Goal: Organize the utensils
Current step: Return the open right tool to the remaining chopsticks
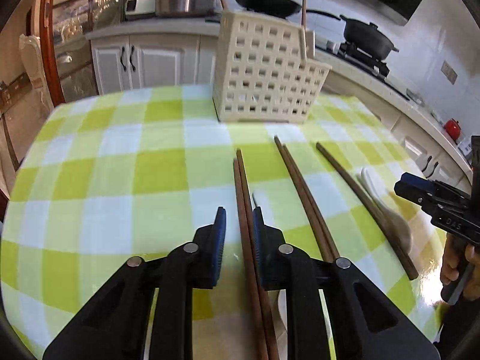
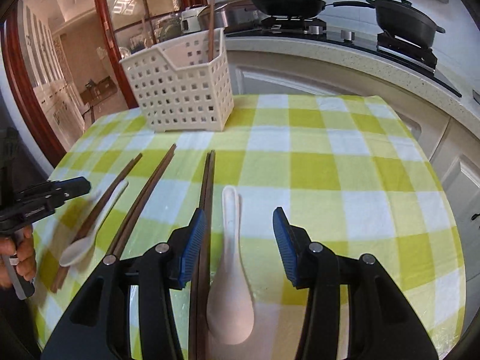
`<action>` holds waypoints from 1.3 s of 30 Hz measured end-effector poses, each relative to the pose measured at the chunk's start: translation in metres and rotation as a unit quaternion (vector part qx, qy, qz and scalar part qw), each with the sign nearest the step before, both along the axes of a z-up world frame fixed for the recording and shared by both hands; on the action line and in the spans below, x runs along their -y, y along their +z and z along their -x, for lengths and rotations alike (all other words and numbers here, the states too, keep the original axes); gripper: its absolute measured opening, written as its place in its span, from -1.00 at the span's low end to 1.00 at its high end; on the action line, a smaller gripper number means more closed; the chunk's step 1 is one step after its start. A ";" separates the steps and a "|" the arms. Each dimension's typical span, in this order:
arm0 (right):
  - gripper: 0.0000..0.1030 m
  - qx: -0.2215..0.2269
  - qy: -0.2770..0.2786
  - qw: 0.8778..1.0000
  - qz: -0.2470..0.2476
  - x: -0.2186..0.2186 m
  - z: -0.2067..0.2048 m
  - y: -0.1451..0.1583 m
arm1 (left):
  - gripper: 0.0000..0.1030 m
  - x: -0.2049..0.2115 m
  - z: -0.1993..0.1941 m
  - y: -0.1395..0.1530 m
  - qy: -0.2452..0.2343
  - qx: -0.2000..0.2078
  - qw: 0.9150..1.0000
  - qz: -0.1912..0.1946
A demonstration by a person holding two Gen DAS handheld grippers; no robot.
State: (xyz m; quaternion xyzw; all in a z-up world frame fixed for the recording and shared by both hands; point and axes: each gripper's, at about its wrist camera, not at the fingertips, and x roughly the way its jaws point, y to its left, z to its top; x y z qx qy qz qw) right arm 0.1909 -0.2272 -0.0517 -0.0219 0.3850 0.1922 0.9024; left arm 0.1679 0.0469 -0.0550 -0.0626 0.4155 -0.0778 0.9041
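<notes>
On the checked-cloth counter (image 1: 99, 156), two pick-ups are in preparation. The left hand-held gripper (image 1: 238, 228) straddles a pair of brown wooden chopsticks (image 1: 243, 198). Its jaws stand slightly apart, the pair lying against the right pad with a visible gap on the left, so nothing is clamped yet. The right hand-held gripper (image 2: 240, 234) has its jaws wide apart around the handle of a white ceramic spoon (image 2: 232, 258), which lies flat with its bowl nearest the camera; neither pad touches it. A second chopstick pair (image 2: 207, 186) runs just beside the left pad of this gripper. The perforated white utensil holder (image 1: 264, 75) stands upright at the far side of the counter, one stick already standing in it.

To do the step well, the left jaws should probably close squarely so that both sticks are caught together rather than one rolling free. The right gripper would do better shifted slightly right before closing, lest the neighbouring pair be pinched with the spoon. The glazed spoon looks slippery; a grip across the handle's narrow waist seems safest.
</notes>
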 end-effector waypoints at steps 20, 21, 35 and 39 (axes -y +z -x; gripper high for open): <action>-0.22 -0.001 0.028 0.999 0.026 -0.030 0.001 -0.005 | -0.76 0.011 -0.013 -0.018 0.002 -0.015 0.999 -0.040; -0.23 -0.002 0.031 0.999 0.029 -0.034 0.001 -0.006 | -0.76 0.014 -0.013 -0.018 0.001 -0.013 0.999 -0.048; -0.37 -0.031 0.080 0.996 0.034 -0.108 -0.004 -0.018 | -0.76 0.000 -0.013 -0.020 0.002 -0.011 1.000 -0.006; -0.38 -0.036 0.078 0.995 0.040 -0.113 -0.010 -0.025 | -0.76 -0.003 -0.012 -0.020 0.002 -0.012 1.000 0.008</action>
